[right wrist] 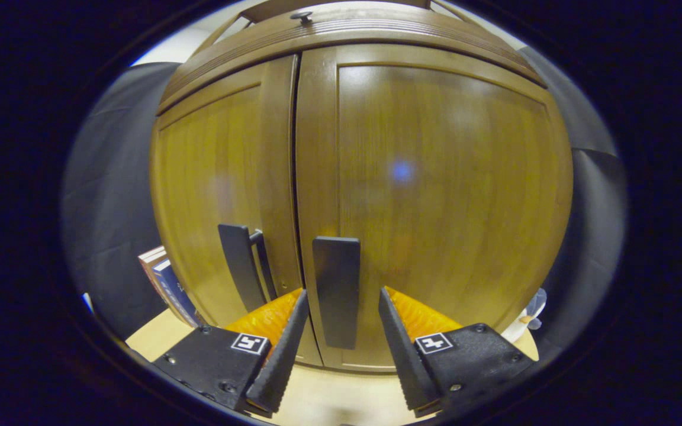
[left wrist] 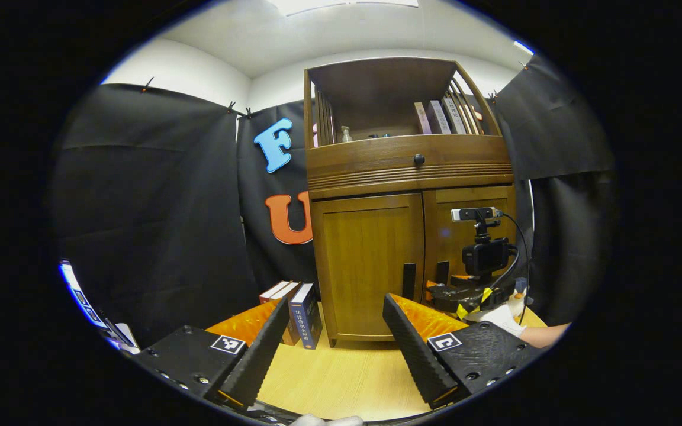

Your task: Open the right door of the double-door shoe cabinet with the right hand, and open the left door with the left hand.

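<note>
The brown wooden shoe cabinet (left wrist: 376,177) stands straight ahead with both doors closed. In the left gripper view my left gripper (left wrist: 335,331) is open, well back from the left door (left wrist: 364,266) and its dark vertical handle (left wrist: 408,281). The right gripper (left wrist: 477,296), held by a gloved hand (left wrist: 504,316), sits low against the right door (left wrist: 471,201). In the right gripper view my right gripper (right wrist: 343,296) is open, its fingers either side of the right door's handle (right wrist: 335,290) with small gaps showing. The left door's handle (right wrist: 240,272) is just to the left.
Several books (left wrist: 299,310) stand on the light wooden surface (left wrist: 341,373) against the cabinet's left side. Above the doors are a drawer with a round knob (left wrist: 418,159) and an open shelf holding books (left wrist: 441,115). Black cloth walls hang on both sides.
</note>
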`<state>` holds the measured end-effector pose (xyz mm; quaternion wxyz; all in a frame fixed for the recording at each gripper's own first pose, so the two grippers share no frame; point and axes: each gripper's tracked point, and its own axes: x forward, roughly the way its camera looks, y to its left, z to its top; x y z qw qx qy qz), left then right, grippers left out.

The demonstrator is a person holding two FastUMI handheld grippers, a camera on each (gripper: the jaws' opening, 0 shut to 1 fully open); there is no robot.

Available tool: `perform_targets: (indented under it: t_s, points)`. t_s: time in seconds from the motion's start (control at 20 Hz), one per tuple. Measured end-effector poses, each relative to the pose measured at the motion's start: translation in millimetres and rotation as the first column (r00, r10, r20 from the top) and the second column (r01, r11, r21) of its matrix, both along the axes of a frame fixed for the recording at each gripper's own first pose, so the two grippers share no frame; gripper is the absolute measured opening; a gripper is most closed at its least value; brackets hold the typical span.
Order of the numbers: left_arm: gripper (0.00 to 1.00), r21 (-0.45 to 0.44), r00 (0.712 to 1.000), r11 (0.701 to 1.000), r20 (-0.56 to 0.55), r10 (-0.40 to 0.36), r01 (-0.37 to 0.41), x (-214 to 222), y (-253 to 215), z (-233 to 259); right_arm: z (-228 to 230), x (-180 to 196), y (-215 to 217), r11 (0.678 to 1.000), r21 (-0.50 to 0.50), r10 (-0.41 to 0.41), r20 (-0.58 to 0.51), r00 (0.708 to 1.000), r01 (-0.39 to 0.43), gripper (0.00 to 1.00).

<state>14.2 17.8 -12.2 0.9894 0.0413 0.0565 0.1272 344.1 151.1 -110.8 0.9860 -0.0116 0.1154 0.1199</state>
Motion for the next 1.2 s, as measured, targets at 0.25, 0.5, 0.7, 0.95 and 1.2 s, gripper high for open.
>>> perform_targets:
  t_s: [0.25, 0.5, 0.7, 0.95, 1.2]
  points:
    - [0.96, -0.001, 1.000, 1.000, 0.003, 0.007, -0.007, -5.3, 7.0, 0.0, 2.3, 9.9, 2.6, 0.999, 0.015, -0.040, -0.005, 0.999, 0.040, 0.66]
    - [0.96, 0.004, 1.000, 1.000, 0.010, 0.029, -0.029, -21.7, 21.7, 0.3, -1.4, 10.7, 4.3, 0.999, 0.018, -0.046, -0.013, 0.999, 0.046, 0.36]
    - [0.96, -0.012, 0.999, 0.999, 0.016, 0.040, -0.040, -35.6, 32.1, -0.5, -0.9, 9.1, 3.7, 1.000, 0.006, -0.024, -0.022, 0.999, 0.024, 0.33]
    - [0.96, -0.022, 0.999, 0.999, 0.033, 0.028, -0.027, -49.2, 41.3, -0.2, -2.5, -12.9, -0.1, 0.999, -0.011, 0.031, -0.041, 0.999, -0.032, 0.30]
    - [0.96, -0.046, 0.999, 0.999, 0.044, -0.023, 0.025, -52.3, 43.1, -4.6, -5.4, -53.2, -15.8, 0.997, -0.017, 0.076, -0.047, 0.996, -0.077, 0.29]
